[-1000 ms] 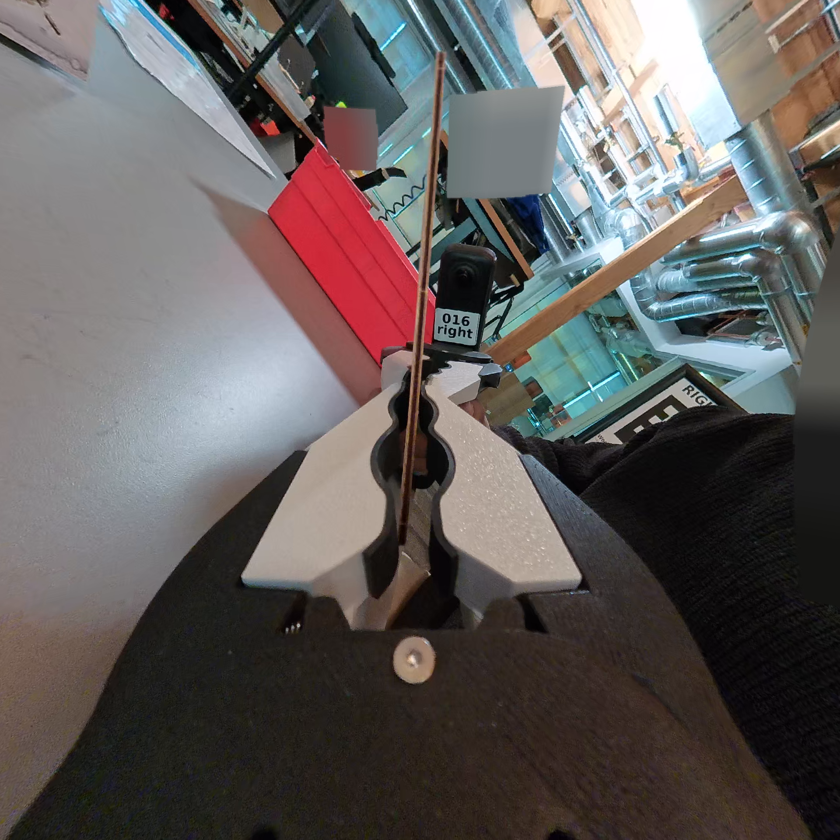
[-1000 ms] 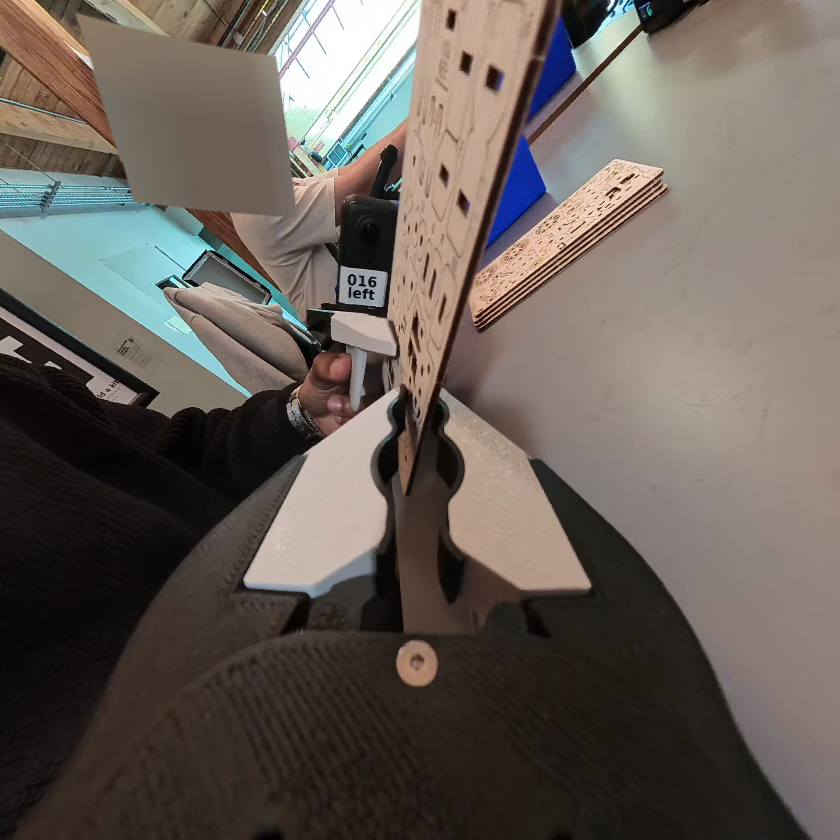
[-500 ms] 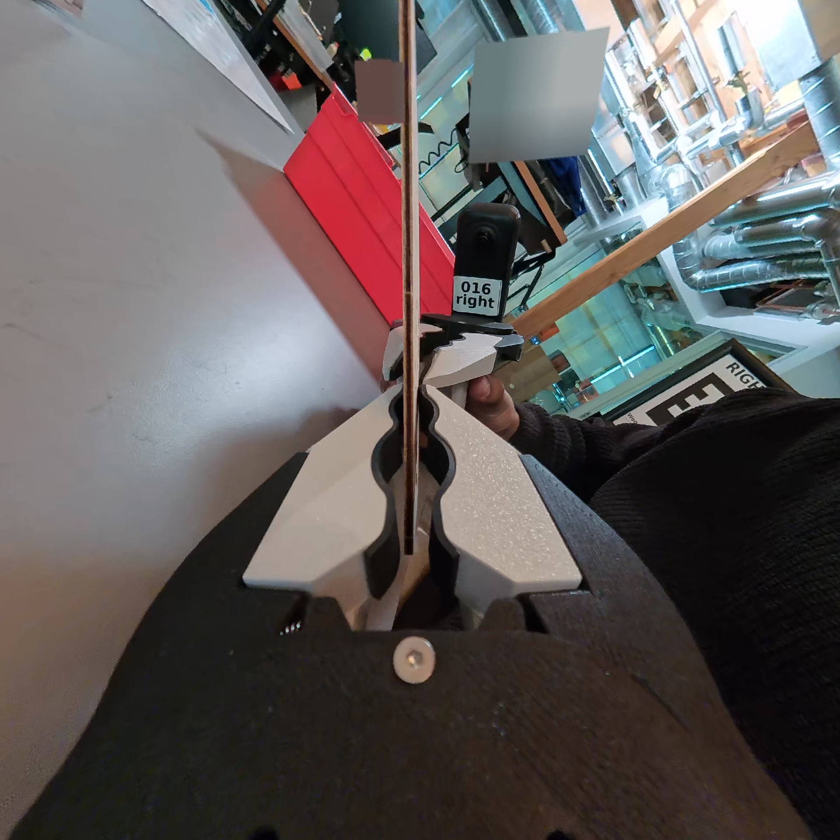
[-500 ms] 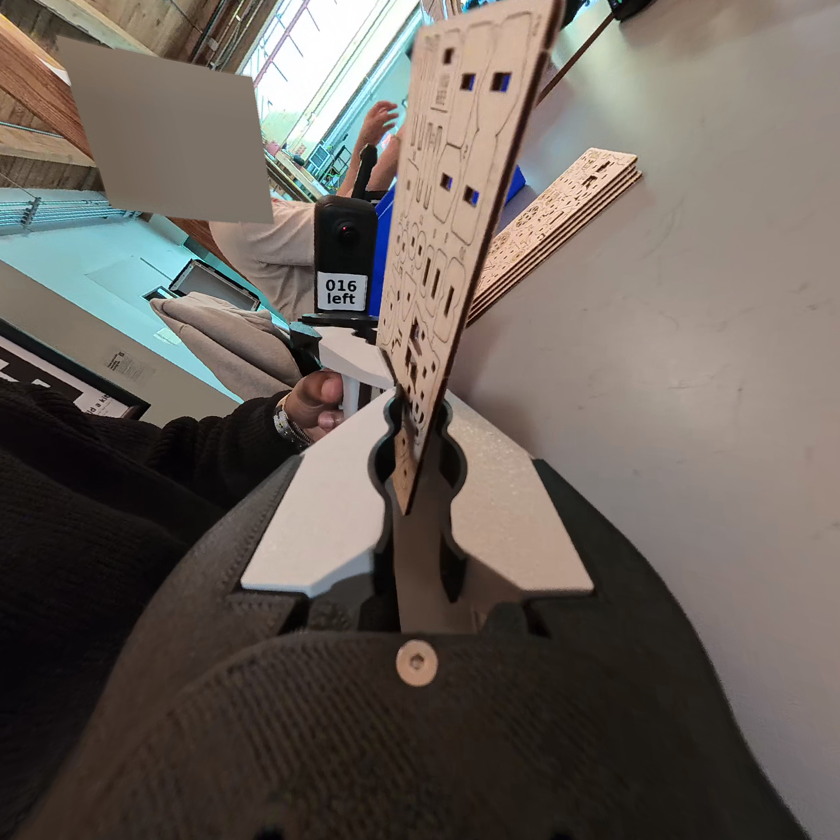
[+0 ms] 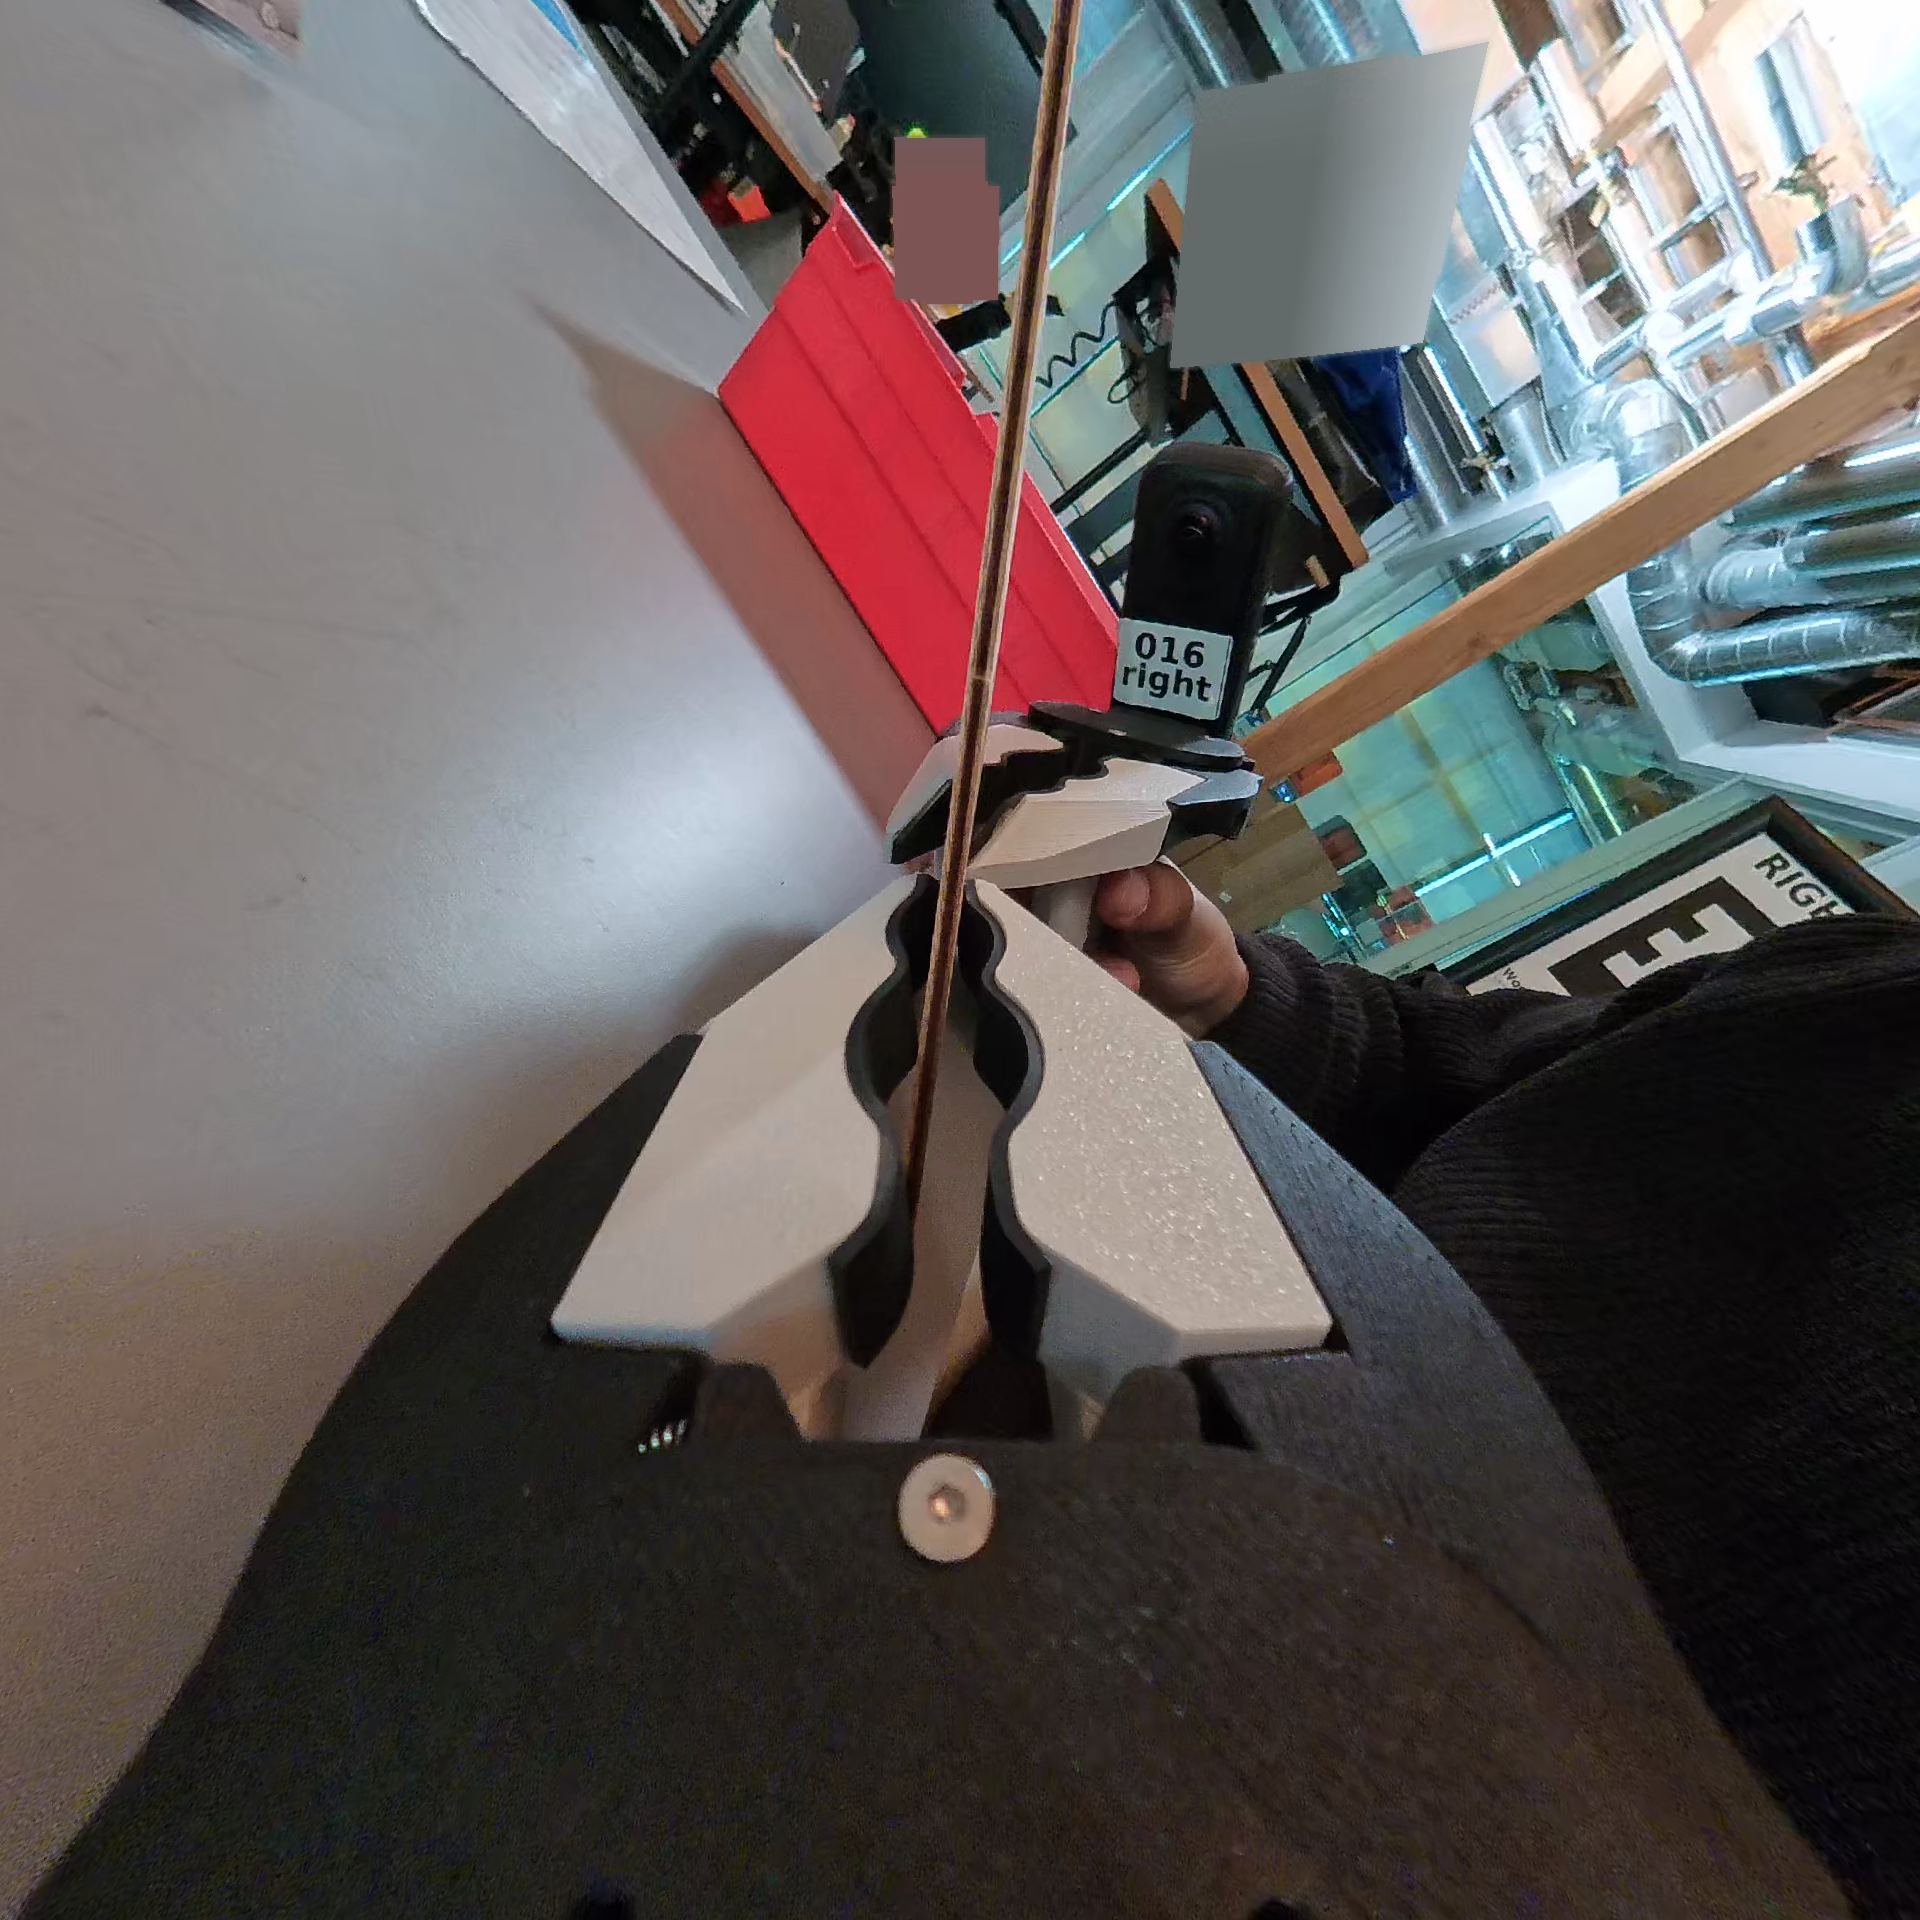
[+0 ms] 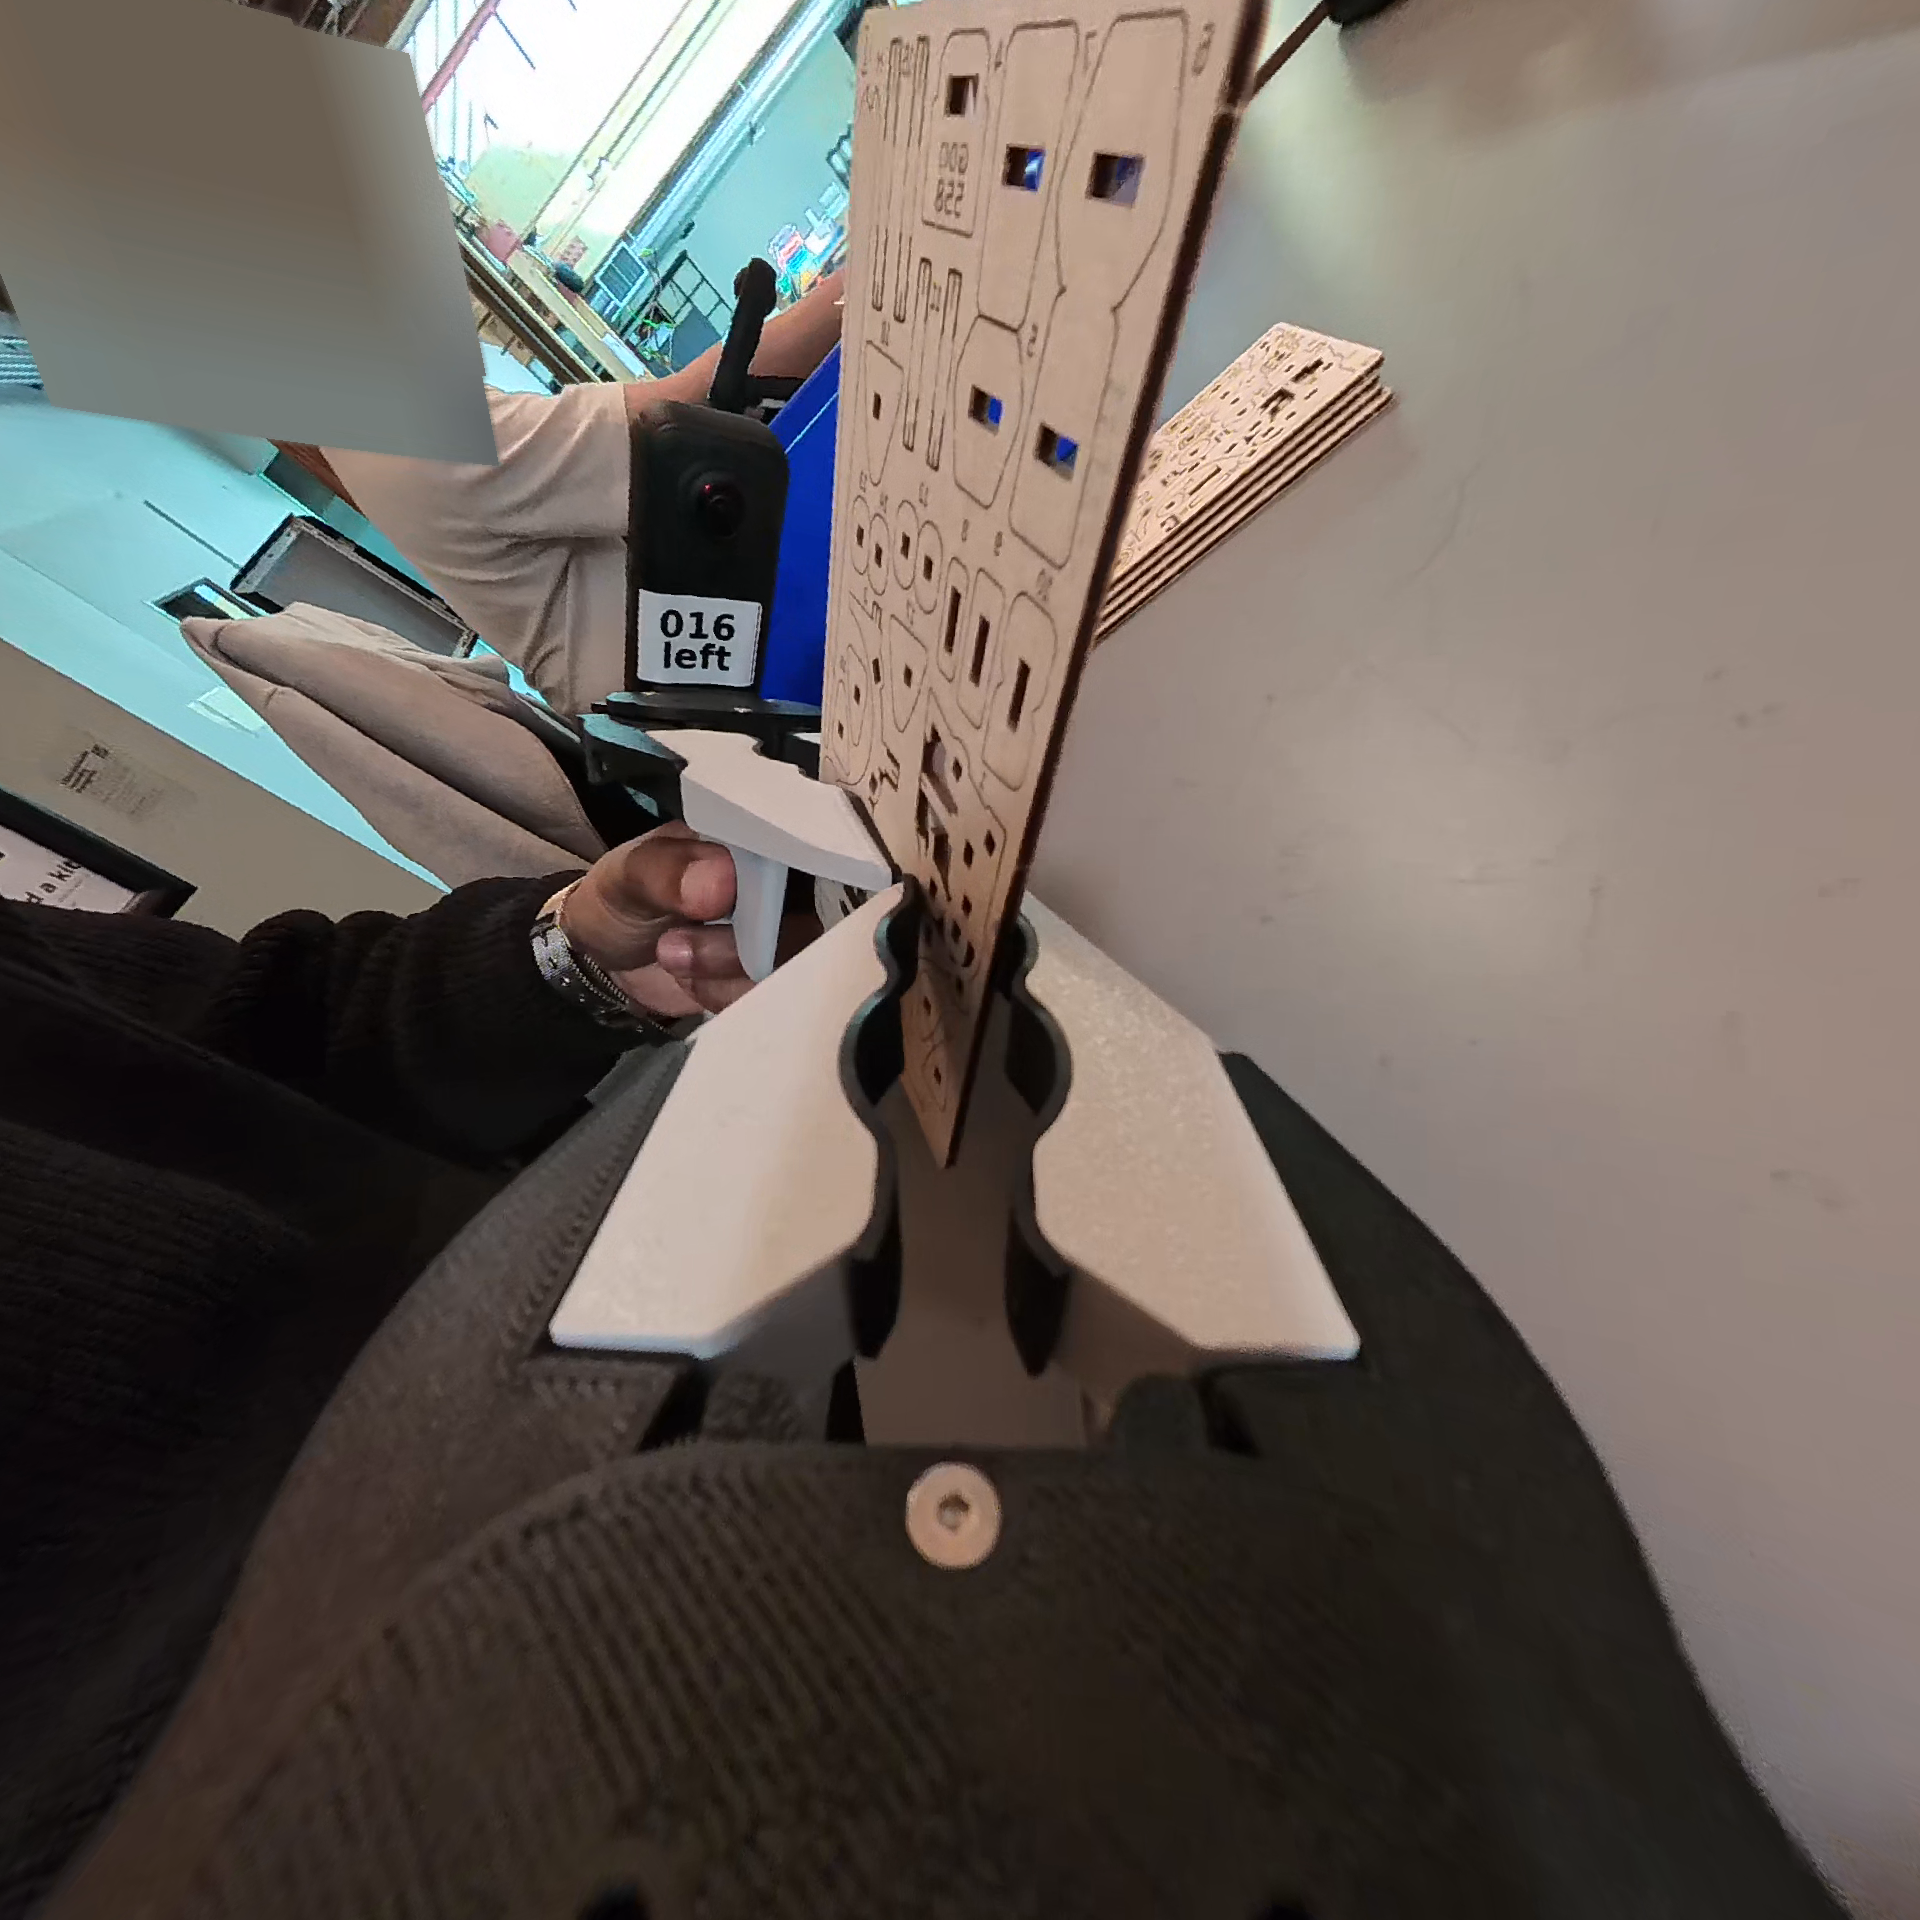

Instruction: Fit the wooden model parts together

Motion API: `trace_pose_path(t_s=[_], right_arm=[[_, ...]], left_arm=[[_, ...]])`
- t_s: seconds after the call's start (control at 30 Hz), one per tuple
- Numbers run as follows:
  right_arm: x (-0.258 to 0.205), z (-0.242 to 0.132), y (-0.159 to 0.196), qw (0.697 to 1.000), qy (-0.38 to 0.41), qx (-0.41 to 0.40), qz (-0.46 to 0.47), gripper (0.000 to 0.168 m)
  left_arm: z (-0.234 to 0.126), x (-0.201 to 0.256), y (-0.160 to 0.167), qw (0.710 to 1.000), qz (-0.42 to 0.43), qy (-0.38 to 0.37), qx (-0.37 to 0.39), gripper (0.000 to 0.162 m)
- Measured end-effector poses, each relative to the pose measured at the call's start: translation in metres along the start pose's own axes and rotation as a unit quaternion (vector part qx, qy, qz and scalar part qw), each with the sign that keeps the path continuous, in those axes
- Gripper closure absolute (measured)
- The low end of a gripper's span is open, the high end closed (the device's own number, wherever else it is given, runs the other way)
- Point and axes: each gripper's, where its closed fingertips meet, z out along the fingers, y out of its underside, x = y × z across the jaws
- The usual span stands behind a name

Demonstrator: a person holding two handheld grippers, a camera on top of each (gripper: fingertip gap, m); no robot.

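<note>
A thin laser-cut wooden sheet (image 6: pixel 997 436) with several part outlines and square holes is held up off the grey table (image 6: pixel 1558 831) by both grippers. In the right wrist view its face shows, and my right gripper (image 6: pixel 961 925) is shut on its lower edge. In the left wrist view the sheet (image 5: pixel 1013 395) is edge-on, a thin dark line, and my left gripper (image 5: pixel 943 894) is shut on it. The right gripper (image 5: pixel 977 821) shows just beyond, clamped on the same sheet. The left gripper (image 6: pixel 862 842) shows behind the sheet in the right wrist view.
A stack of more wooden sheets (image 6: pixel 1257 447) lies on the table behind the held one. A red bin (image 5: pixel 904 499) stands at the table's far side, and a blue bin (image 6: pixel 805 540) shows behind the sheet. A person in a light shirt (image 6: pixel 540 520) sits beyond. My two grippers' fingertips are within a few centimetres of each other.
Both grippers have kept hold of the sheet. The sheet has turned, so that more of its face shows in the right wrist view. In the left wrist view it leans right again.
</note>
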Motion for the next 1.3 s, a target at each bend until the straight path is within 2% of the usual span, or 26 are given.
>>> trace_pose_path(t_s=[0.53, 0.63, 0.7, 0.77, 0.83, 0.93, 1.03, 1.1, 1.3], right_arm=[[0.002, 0.001, -0.003, 1.000, 0.003, 0.013, 0.014, 0.154], [0.007, -0.001, -0.007, 0.999, 0.001, 0.023, 0.029, 0.150], [0.012, -0.007, -0.010, 0.999, 0.016, 0.029, 0.022, 0.140], [0.018, -0.011, -0.013, 0.998, 0.056, 0.031, -0.015, 0.139], [0.018, -0.011, -0.015, 0.990, 0.102, 0.020, -0.101, 0.144], [0.011, 0.005, -0.005, 0.962, 0.148, -0.022, -0.229, 0.150], [0.016, 0.013, 0.000, 0.932, 0.197, -0.046, -0.300, 0.156], [0.017, 0.014, 0.003, 0.927, 0.196, -0.059, -0.313, 0.161], [0.018, 0.017, 0.015, 0.940, 0.156, -0.102, -0.285, 0.161]], left_arm=[[0.000, -0.001, -0.003, 1.000, 0.006, -0.007, 0.010, 0.161], [0.000, -0.001, -0.008, 0.999, -0.030, -0.001, 0.032, 0.162], [-0.005, -0.009, -0.013, 0.998, -0.040, -0.016, 0.046, 0.162], [-0.011, -0.018, -0.018, 0.997, -0.042, -0.040, 0.054, 0.162], [-0.014, -0.026, -0.017, 0.996, -0.032, -0.069, 0.049, 0.162], [-0.009, -0.030, -0.009, 0.995, -0.013, -0.095, 0.020, 0.162], [-0.005, -0.031, -0.002, 0.995, 0.002, -0.104, -0.003, 0.162], [-0.005, -0.031, 0.000, 0.995, 0.003, -0.104, -0.010, 0.162], [-0.006, -0.032, 0.009, 0.993, 0.026, -0.102, -0.059, 0.161]])
